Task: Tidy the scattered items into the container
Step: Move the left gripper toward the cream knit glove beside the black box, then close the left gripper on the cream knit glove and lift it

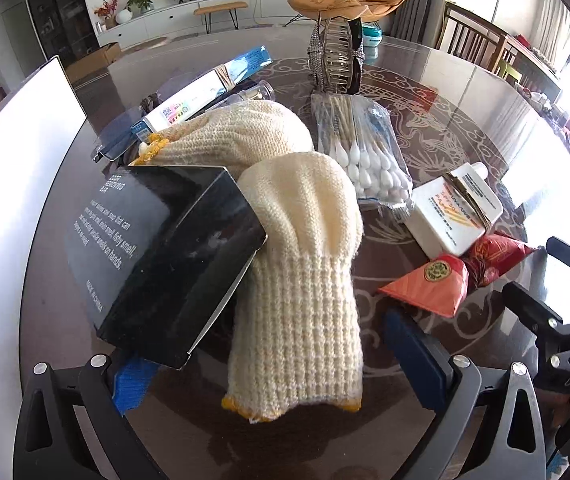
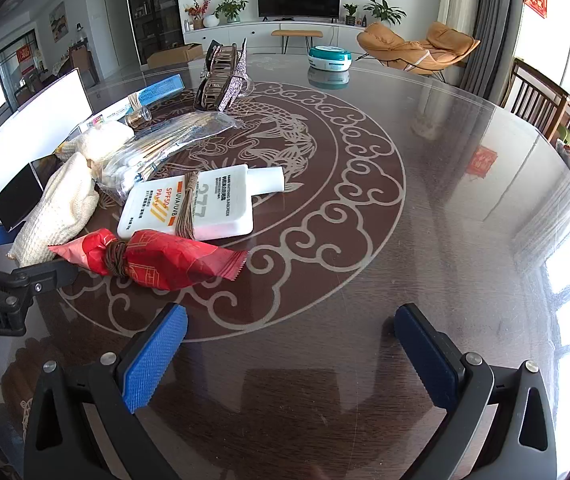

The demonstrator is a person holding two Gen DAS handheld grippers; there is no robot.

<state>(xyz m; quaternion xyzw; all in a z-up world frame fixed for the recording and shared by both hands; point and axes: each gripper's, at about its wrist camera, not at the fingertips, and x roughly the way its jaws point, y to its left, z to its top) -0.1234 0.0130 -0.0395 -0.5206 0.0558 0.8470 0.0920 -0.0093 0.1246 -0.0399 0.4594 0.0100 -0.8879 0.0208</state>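
In the left wrist view a cream knit glove (image 1: pixel 301 264) lies cuff-first between the fingers of my left gripper (image 1: pixel 269 352), which stands open. A black box (image 1: pixel 157 256) leans on the glove and covers the left fingertip. A second glove (image 1: pixel 237 132) lies behind. Beyond are a bag of cotton swabs (image 1: pixel 365 152), a white sunscreen bottle (image 2: pixel 189 208) and a red packet (image 2: pixel 165 258) tied with cord. My right gripper (image 2: pixel 293 320) is open over bare table, just short of the red packet. A white panel (image 1: pixel 17 152), perhaps the container's wall, stands at the left.
A long blue-and-white box (image 1: pixel 205 88), a small glass vial (image 1: pixel 259 92) and a jewelled hair claw (image 2: pixel 221 76) lie farther back on the round glass-topped table (image 2: pixel 425 220). A teal round case (image 2: pixel 329 58) sits at the far edge. Chairs stand to the right.
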